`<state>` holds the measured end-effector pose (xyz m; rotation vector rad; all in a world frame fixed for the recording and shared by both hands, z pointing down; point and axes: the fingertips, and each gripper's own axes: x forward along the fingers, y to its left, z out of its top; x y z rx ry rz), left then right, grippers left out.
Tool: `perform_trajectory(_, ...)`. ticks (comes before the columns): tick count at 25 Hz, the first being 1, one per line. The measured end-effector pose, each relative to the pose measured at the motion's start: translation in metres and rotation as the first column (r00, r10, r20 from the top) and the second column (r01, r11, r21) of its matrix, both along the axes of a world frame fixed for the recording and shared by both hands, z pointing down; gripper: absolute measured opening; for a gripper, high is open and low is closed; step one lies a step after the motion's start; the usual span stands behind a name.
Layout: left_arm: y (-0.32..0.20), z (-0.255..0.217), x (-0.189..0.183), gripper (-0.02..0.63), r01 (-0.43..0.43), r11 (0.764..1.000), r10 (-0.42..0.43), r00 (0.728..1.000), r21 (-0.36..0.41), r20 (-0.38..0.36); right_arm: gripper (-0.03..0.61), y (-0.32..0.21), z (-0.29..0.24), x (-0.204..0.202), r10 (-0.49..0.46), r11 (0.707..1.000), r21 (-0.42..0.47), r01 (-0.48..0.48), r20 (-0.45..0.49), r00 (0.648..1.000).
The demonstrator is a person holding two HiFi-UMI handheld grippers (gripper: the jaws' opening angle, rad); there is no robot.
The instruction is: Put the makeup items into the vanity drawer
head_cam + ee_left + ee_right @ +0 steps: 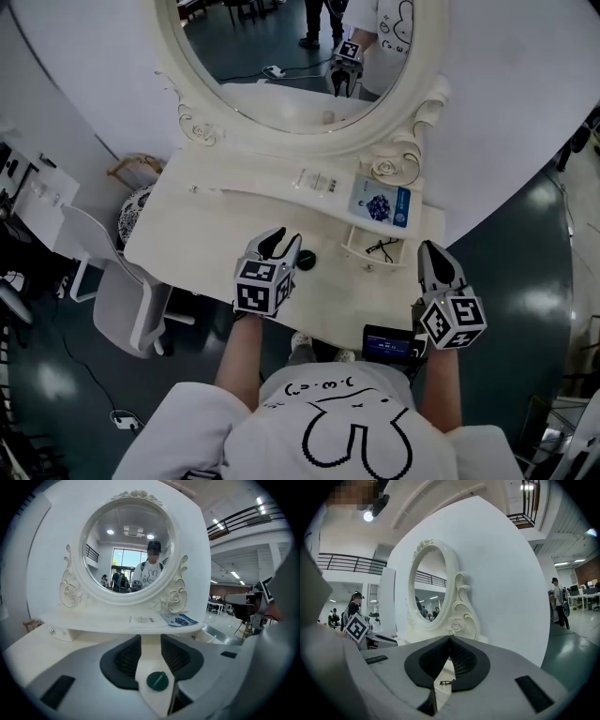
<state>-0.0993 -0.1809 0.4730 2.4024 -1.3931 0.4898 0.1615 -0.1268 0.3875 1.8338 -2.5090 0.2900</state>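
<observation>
Dark-green round compact point(307, 261) on vanity top point(216, 225), 4 o'clock of left gripper point(284, 240) (jaws apart, gripping nothing); right gripper point(433, 249) clenched, empty.

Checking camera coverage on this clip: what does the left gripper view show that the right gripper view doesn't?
Only the left gripper view: a green round case on the tabletop, seen between the open left tongs, and a blue packet on the shelf under the mirror. Only the right gripper view: a small black item, seen through the gap beneath the right tongs, whose tips meet. Both: the white oval mirror, face-on from the left, edge-on from the right.
</observation>
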Motion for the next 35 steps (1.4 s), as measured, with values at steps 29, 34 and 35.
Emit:
perform_trajectory(29, 0.02, 0.119, -0.052, 0.239, 0.056, 0.955, -0.034, 0.996, -0.291, 0.079, 0.011, -0.006, 0.075, -0.03, 0.017, 0.979, -0.201, -0.02, -0.013, 1.0)
perform_trajectory(34, 0.018, 0.124, -0.056, 0.194, 0.073, 0.954, -0.043, 0.993, -0.292, 0.106, 0.01, -0.004, 0.078, -0.028, 0.029, 0.977, -0.21, -0.032, -0.016, 0.999)
perform_trajectory(35, 0.017, 0.125, -0.056, 0.191, 0.072, 0.953, -0.044, 0.994, -0.293, 0.103, 0.011, -0.004, 0.078, -0.029, 0.029, 0.977, -0.21, -0.031, -0.017, 0.999)
